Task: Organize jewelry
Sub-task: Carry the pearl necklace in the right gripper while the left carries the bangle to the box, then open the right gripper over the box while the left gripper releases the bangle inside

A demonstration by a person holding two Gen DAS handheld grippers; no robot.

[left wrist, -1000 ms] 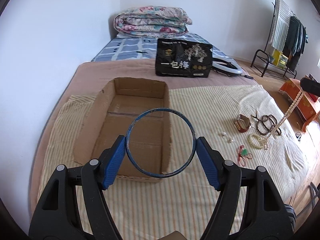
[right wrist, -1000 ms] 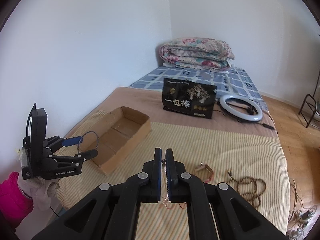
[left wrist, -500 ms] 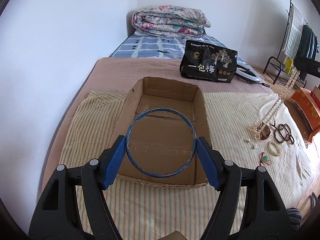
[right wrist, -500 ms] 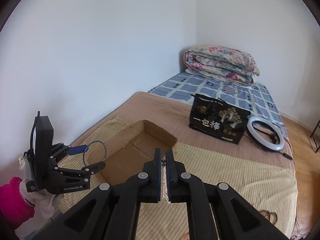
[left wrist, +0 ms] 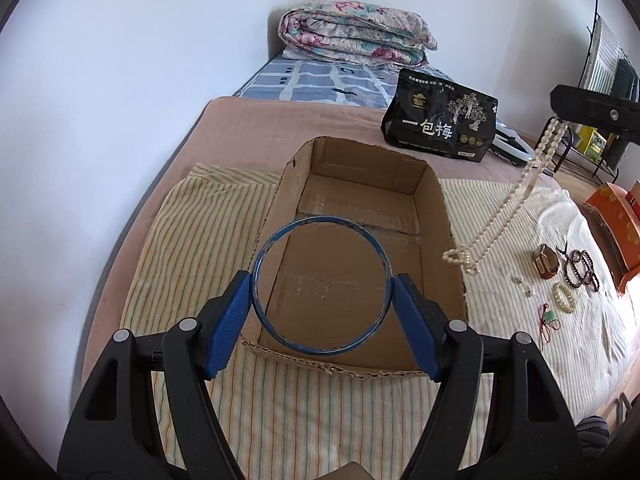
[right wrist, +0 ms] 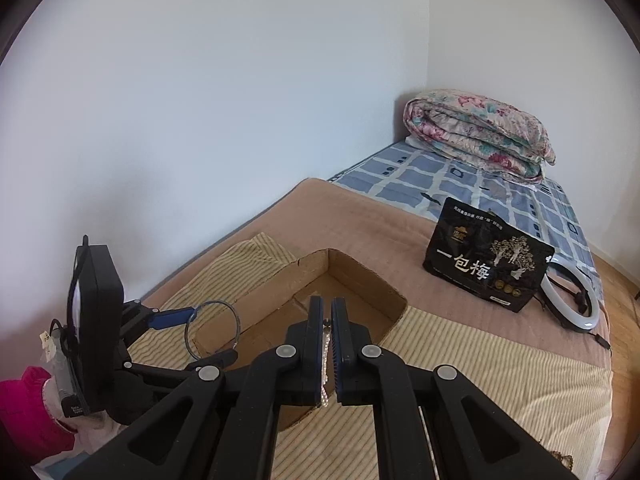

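Note:
My left gripper (left wrist: 322,282) is shut on a thin blue bangle (left wrist: 280,234) and holds it above the near end of an open cardboard box (left wrist: 452,232) on the bed. My right gripper (right wrist: 327,312) is shut on a pearl necklace (right wrist: 325,364). In the left wrist view the necklace (left wrist: 516,196) hangs from the right gripper (left wrist: 588,110) beside the box's right wall. The box (right wrist: 352,272) looks empty inside. Loose jewelry lies on the striped sheet to the right: a brown watch (left wrist: 547,261), dark bead bracelets (left wrist: 582,270), a pearl bracelet (left wrist: 564,297), a red cord charm (left wrist: 549,320).
A black snack bag (left wrist: 440,122) stands behind the box, with a white ring light (right wrist: 570,296) beside it. A folded floral quilt (left wrist: 356,38) lies at the bed's head by the wall. An orange box (left wrist: 616,216) and a clothes rack (left wrist: 600,64) stand right of the bed.
Both grippers have moved left toward the box. The bangle now hovers over the box's near end, and the hanging pearl necklace has come up beside the box's right wall.

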